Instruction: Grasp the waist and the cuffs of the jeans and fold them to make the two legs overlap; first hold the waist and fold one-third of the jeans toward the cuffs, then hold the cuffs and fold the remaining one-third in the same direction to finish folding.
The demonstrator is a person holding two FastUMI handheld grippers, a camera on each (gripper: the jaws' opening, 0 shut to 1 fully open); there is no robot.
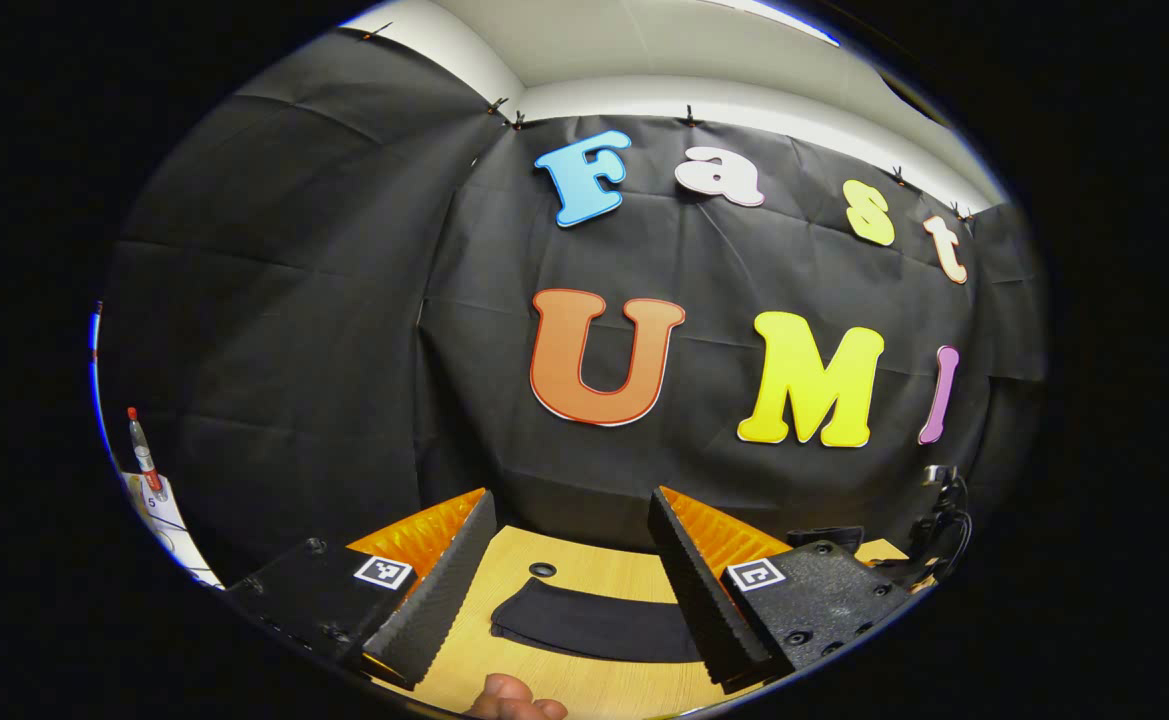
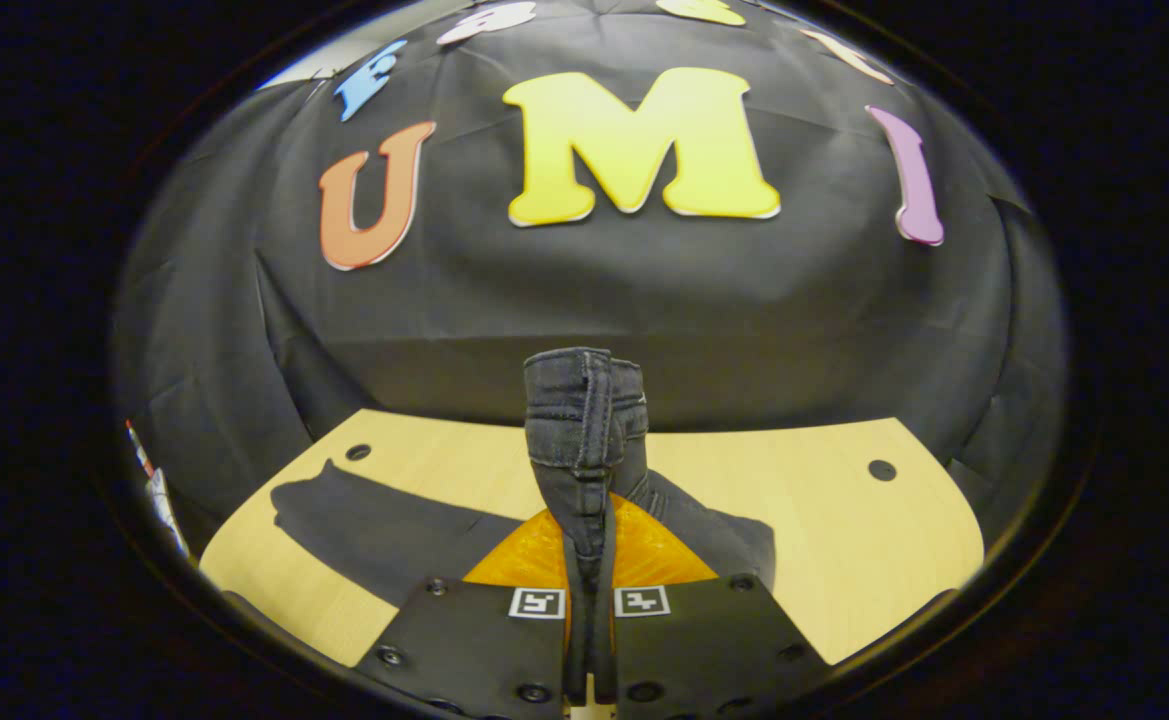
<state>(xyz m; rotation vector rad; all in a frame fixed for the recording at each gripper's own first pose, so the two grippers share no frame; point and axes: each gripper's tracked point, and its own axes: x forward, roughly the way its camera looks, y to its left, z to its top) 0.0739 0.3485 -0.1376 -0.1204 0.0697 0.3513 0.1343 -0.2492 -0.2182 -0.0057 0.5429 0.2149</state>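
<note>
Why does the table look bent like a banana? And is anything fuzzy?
Right gripper view: the lens bows the table; the jeans pinched in the right gripper look sharp. Left gripper view: the same bending, with a blurry fingertip at the bottom.

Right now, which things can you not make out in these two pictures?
- Right gripper view: whether the pinched edge of the jeans is waist or cuff; the right gripper is shut on it and covers its lower part.
- Left gripper view: the whole shape of the jeans on the table; the open left gripper cuts off both ends.
- Left gripper view: the hand, cut off by the bottom edge.
</note>
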